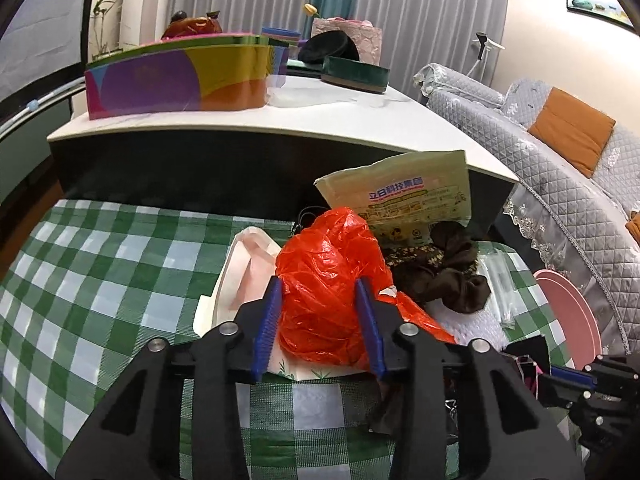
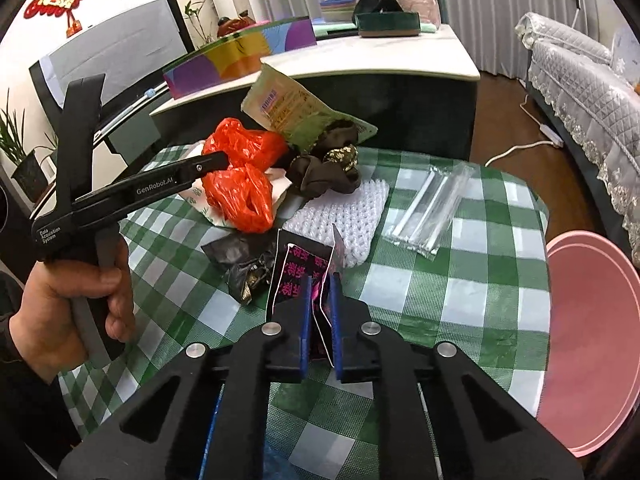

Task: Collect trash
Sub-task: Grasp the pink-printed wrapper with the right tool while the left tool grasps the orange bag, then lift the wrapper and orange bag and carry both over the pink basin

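Note:
A crumpled red plastic bag (image 1: 332,280) lies on the green checked tablecloth (image 1: 100,264). My left gripper (image 1: 320,294) is open, its blue pads on either side of the bag. In the right wrist view the same bag (image 2: 240,184) sits behind the left gripper's arm. My right gripper (image 2: 320,284) is shut on a black wrapper with pink print (image 2: 300,268), held upright above the cloth. A pink bin (image 2: 592,340) stands at the table's right edge.
A yellow-green pouch (image 1: 412,196), a brown cloth (image 1: 448,268), white bubble wrap (image 2: 344,220), a clear packet of straws (image 2: 432,208) and a crumpled black wrapper (image 2: 244,264) lie around. A white-topped cabinet (image 1: 280,120) stands behind the table; a sofa (image 1: 560,152) is right.

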